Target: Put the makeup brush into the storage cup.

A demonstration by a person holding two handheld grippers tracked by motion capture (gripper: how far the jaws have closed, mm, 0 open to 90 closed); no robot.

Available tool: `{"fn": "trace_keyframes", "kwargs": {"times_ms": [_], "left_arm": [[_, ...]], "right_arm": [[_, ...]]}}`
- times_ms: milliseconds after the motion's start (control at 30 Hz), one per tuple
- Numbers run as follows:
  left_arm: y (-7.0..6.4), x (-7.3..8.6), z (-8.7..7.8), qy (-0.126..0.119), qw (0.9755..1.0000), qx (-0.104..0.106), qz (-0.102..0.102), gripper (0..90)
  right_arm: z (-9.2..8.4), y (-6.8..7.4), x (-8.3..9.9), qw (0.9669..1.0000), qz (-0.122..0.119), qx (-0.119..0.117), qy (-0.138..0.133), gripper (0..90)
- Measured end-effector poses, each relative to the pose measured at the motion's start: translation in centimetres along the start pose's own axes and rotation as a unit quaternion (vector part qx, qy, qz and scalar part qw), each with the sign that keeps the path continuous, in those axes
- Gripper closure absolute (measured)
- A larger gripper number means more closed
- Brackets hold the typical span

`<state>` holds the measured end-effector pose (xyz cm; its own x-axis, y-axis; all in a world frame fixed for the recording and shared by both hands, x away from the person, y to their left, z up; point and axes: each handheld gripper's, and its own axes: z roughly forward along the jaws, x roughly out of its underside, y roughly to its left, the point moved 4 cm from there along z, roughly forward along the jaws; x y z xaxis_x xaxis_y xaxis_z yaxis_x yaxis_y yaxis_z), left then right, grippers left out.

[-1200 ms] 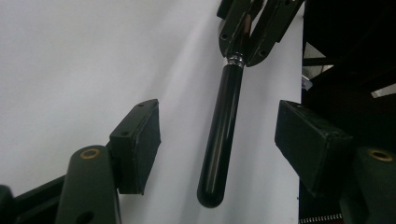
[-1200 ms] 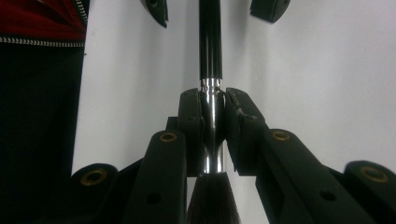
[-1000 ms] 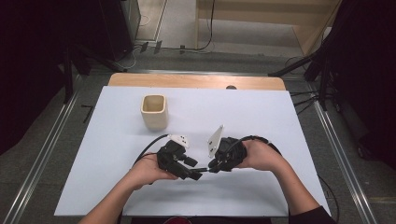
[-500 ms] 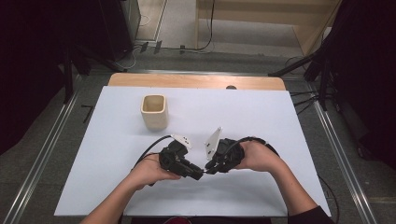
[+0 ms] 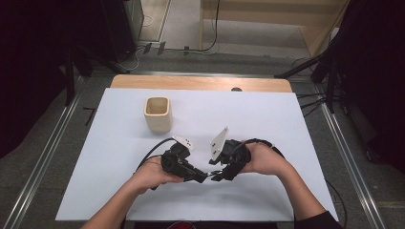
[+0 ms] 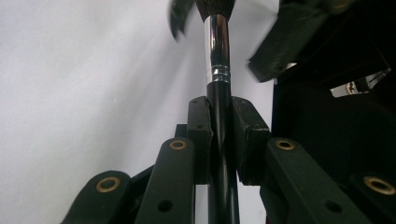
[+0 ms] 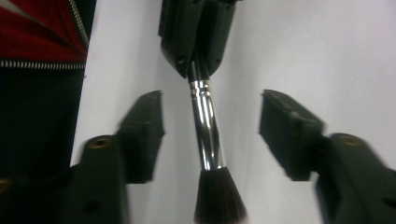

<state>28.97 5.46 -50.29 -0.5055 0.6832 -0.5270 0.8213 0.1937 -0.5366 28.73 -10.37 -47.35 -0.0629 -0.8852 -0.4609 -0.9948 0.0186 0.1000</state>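
A make-up brush (image 6: 217,46) with a black handle, a silver ferrule and dark bristles is passing between my two grippers low over the white table (image 5: 267,119). My left gripper (image 6: 219,112) has just closed and is shut on the black handle. My right gripper (image 7: 210,116) is open. Its jaws have just been opening, and the ferrule of the brush (image 7: 205,135) lies between them, touching neither pad. In the high view the left gripper (image 5: 204,177) and right gripper (image 5: 217,175) meet tip to tip near the table's front middle.
A beige square cup (image 5: 157,113) stands upright on the table, behind and left of the hands. Black cables trail from both grippers. A wooden strip (image 5: 200,83) runs along the table's far edge. White table surface lies on both sides of the hands.
The left jaws have closed on the brush handle. The right jaws, shut before, have spread apart off the brush. Both hands have stayed where they were.
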Motion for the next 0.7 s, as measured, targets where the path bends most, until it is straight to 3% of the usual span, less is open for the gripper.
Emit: {"fn": "trace_keyframes", "kwargs": {"times_ms": [67,133,267,500,700], "left_arm": [[0.1,0.0,-0.1,-0.001,1.0000,-0.003,-0.004,79.4],[0.2,0.1,-0.1,-0.006,0.9999,-0.007,-0.008,79.4],[0.3,0.1,-0.2,-0.016,0.9997,-0.012,-0.014,79.3],[0.4,0.1,-0.2,-0.028,0.9990,-0.026,-0.023,79.4],[0.4,0.1,-0.6,-0.053,0.9974,-0.038,-0.031,79.3]], "right_arm": [[-0.2,-0.2,0.1,0.9998,0.012,0.006,-0.011,29.8],[-0.6,-0.6,0.1,0.9986,0.022,0.013,-0.046,27.4],[-1.1,-1.1,0.4,0.9961,0.053,0.027,-0.066,22.2],[-1.8,-1.7,0.3,0.9871,0.117,0.046,-0.099,18.3],[-2.2,-1.9,0.4,0.9792,0.152,0.066,-0.116,18.1]]}}
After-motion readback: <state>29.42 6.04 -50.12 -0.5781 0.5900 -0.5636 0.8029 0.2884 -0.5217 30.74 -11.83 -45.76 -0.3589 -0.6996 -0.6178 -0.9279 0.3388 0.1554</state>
